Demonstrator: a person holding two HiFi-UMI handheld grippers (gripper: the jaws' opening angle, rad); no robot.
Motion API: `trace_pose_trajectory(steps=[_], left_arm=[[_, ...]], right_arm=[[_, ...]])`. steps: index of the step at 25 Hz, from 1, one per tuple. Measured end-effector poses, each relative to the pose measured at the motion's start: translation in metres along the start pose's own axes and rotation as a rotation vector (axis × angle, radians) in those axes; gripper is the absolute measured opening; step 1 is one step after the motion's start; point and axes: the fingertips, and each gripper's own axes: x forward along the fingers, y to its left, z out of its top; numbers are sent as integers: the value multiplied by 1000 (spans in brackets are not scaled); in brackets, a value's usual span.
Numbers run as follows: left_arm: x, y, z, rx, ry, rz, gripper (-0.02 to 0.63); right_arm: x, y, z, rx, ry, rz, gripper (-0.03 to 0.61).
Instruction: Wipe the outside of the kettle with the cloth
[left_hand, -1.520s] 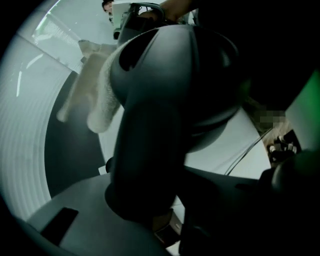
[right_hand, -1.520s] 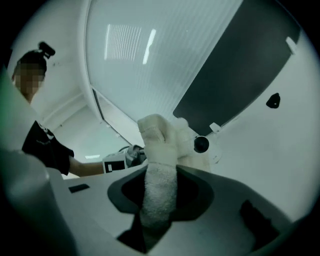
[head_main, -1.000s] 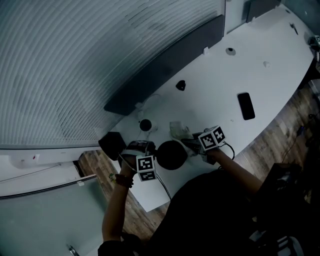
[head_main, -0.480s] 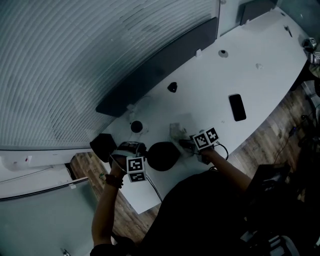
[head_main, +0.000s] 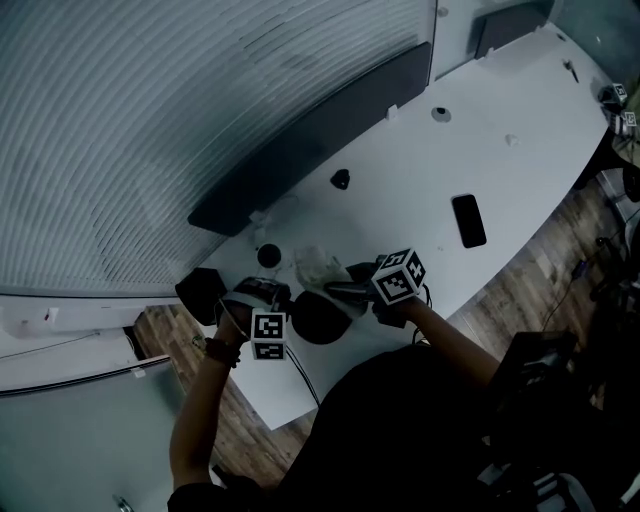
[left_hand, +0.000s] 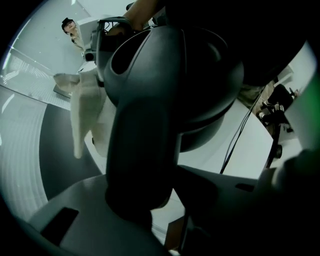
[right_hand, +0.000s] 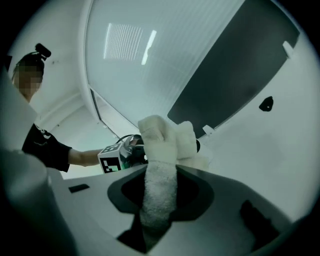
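Jaws of the left gripper (left_hand: 150, 200) close on the handle (left_hand: 140, 150) of the kettle (left_hand: 200, 75), whose body lies directly ahead of them. Jaws of the right gripper (right_hand: 160, 200) pinch the cloth (right_hand: 162, 145). Its free wad projects forward against, or just beside, the kettle's far flank, so the right jaws are placed for the wiping stroke.

Dim, bluish head view; both gripper views fisheye-warped, dark-cornered, near parts blurred.
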Motion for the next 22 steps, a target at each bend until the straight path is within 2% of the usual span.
trace_pose_trajectory(steps=[3,7,12,15,17,19,22], left_arm=[[5,8,0,39,-11,16,144],[9,11,3,107,-9,25,143],[10,25,13,181,-17,52,143],[9,36,22,258,-26,73,143],[9,41,29,315,-35,85,143],[10,46,34,371,-48,99,143],[11,53,41,455,-71,127,143]], right_arm=[[-1,-21,-7,47,24,-46,103],[-3,-52,-28,160,55,-105,103],[-12,-97,-79,307,122,-222,103],[-24,-109,-103,324,178,-291,103],[-35,-104,-94,304,124,-292,104],[-50,-92,-65,267,6,-271,103],[-59,-52,-17,147,-128,-153,103]])
